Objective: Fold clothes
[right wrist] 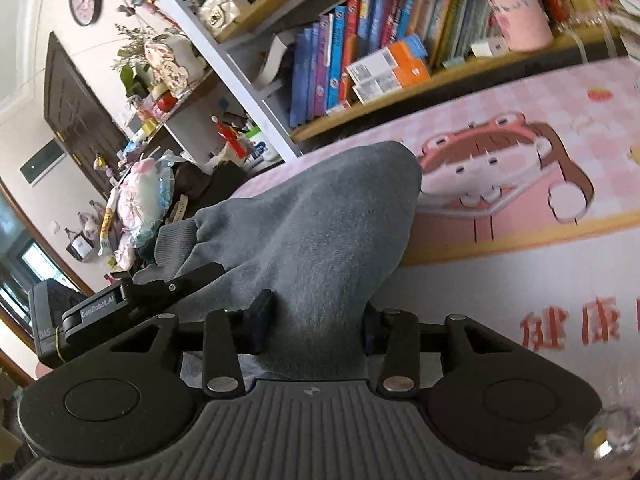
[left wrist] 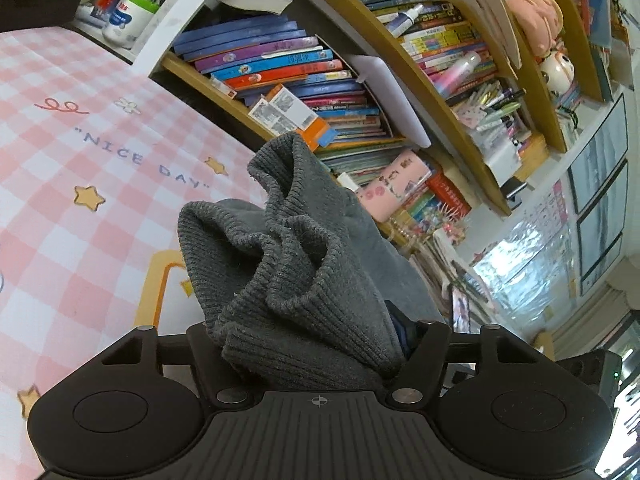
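Observation:
A grey knit garment (left wrist: 288, 256) with a ribbed hem is bunched between the fingers of my left gripper (left wrist: 308, 344), which is shut on it and holds it above the pink checked table cover (left wrist: 80, 184). In the right wrist view my right gripper (right wrist: 316, 320) is shut on the smooth grey body of the same garment (right wrist: 320, 220), which stretches away toward the left gripper (right wrist: 132, 300) at the lower left. The fingertips of both grippers are mostly hidden by cloth.
A wooden bookshelf (left wrist: 360, 80) packed with books stands right behind the table. A white cup of pens (left wrist: 128, 16) sits at the far table corner. Soft toys and clutter (right wrist: 140, 200) lie off the table's left end. A cartoon print (right wrist: 500, 176) covers the table.

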Available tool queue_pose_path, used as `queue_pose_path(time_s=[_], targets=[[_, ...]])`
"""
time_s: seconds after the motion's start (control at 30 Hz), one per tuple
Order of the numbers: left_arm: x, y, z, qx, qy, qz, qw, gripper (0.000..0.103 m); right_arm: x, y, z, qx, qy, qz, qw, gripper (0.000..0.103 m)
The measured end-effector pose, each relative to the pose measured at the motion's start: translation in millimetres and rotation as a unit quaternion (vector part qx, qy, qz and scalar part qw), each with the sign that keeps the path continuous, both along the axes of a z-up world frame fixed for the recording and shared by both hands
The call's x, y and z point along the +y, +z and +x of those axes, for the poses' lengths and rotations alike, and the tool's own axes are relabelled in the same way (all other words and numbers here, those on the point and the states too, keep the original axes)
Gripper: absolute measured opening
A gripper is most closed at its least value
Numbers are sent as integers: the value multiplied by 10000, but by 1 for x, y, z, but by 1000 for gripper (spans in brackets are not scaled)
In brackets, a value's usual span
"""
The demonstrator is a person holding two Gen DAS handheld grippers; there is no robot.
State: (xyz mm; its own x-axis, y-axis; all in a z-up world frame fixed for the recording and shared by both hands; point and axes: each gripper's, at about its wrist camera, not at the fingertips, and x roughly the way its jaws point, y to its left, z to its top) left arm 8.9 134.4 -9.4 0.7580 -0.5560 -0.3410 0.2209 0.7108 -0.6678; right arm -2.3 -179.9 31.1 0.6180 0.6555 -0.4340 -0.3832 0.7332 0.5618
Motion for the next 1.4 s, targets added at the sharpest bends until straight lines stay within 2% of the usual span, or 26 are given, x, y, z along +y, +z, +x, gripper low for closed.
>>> queue_pose_path(time_s=[0.67, 0.97, 1.4], targets=[[-1, 15, 92, -30, -245, 230, 9994, 65, 3, 13, 83, -350, -71, -188, 9992, 38], [-3, 23, 144, -173, -339, 403, 9985, 65, 0, 10, 133, -433, -135, -81, 9989, 39], [-8, 21, 223, -319, -279, 418, 9982, 65, -6, 1, 212, -458, -341, 103, 9983, 39]])
